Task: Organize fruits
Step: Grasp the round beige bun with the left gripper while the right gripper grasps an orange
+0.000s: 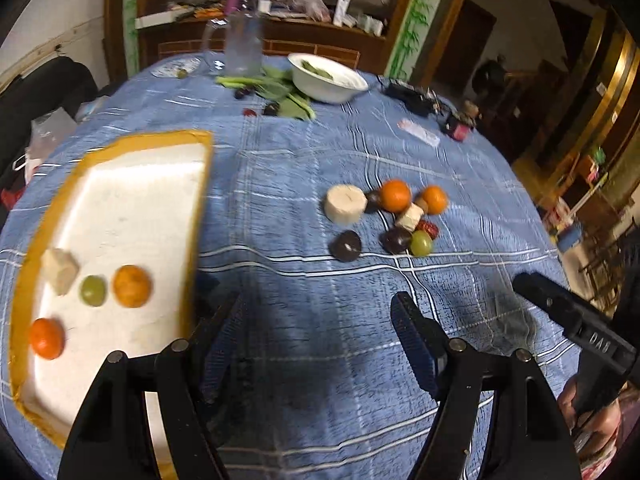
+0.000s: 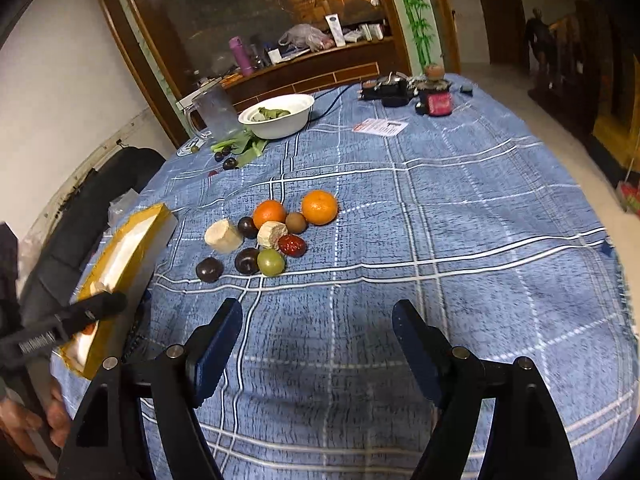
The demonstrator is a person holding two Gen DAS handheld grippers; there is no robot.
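A white tray with a yellow rim lies at the left and holds two oranges, a green grape and a pale chunk. On the blue cloth further right sits a pile of fruit: two oranges, a pale round piece, dark round fruits, a green grape, a red date and a brown kiwi. My left gripper hangs open and empty beside the tray's near right corner. My right gripper is open and empty, short of the pile.
At the table's far side stand a white bowl with greens, a clear jug, loose leaves and dark fruits. Black devices, a red box and a card lie far right. A dark chair stands left.
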